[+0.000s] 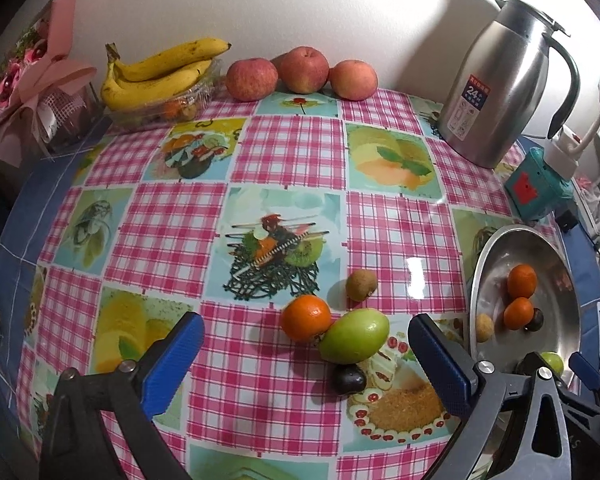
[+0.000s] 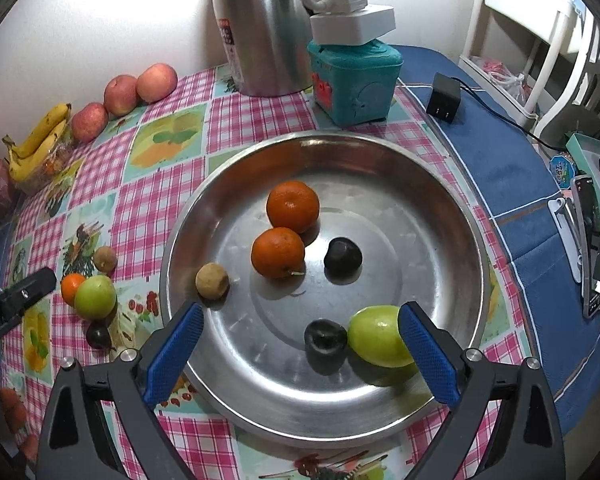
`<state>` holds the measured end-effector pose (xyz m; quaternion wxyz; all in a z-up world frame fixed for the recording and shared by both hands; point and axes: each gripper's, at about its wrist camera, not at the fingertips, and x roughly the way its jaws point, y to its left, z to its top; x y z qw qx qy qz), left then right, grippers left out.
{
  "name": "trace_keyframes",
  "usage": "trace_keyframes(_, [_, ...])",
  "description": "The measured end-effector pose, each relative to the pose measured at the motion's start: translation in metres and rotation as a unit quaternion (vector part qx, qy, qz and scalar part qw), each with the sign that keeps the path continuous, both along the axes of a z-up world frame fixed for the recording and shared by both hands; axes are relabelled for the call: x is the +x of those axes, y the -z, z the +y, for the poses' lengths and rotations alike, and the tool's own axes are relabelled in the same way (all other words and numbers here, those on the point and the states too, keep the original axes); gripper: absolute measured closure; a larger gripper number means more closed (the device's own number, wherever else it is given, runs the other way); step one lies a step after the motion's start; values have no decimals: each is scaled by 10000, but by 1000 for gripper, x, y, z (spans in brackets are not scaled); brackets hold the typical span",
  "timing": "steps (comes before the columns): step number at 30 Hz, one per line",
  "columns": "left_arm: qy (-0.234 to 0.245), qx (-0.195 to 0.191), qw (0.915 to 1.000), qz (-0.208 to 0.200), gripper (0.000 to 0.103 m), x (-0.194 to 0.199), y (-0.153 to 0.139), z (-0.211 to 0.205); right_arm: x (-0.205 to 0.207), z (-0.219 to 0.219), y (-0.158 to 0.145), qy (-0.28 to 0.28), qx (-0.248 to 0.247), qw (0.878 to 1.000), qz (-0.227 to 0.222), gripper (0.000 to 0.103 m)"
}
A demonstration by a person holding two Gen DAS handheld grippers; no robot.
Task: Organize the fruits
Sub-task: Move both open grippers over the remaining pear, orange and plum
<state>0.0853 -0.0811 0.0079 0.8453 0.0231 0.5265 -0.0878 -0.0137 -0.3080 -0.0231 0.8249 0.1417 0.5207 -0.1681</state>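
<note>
Left wrist view: the left gripper [image 1: 306,364], jaws spread and empty, faces four loose fruits mid-tabletop: orange [image 1: 305,317], green fruit [image 1: 354,335], dark plum [image 1: 348,379], brown longan [image 1: 361,285].

Right wrist view: the right gripper [image 2: 300,352], jaws spread, hovers over the steel bowl [image 2: 440,240] near the tabletop's right edge, already holding six fruits. I judge the task over halfway done.

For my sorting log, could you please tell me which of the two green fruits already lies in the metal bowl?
The green fruit beside the right gripper's blue finger lies in the metal bowl; the other green fruit rests on the tablecloth, touching an orange.

Loose fruits [image 1: 354,341] left of basin [image 1: 496,248]
</note>
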Motion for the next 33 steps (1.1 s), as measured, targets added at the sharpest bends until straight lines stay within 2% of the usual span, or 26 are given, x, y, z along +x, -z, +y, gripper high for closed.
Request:
trace_keyframes(4, [-17, 95, 9998, -150, 0, 1, -6, 10, 0, 6, 1, -68, -110, 9999, 95, 5])
trace_keyframes(15, [-128, 166, 9991, -378, 0, 10, -19, 52, 4, 23, -5, -167, -21, 9998, 42, 5])
trace_keyframes(27, [-714, -49, 9967, -381, 0, 20, -22, 107, 24, 57, -22, -337, -61, 9994, -16, 5])
trace_keyframes(33, [-935, -95, 9948, -389, 0, 25, -23, 126, 47, 88, -42, -571, 6, 9980, -288, 5])
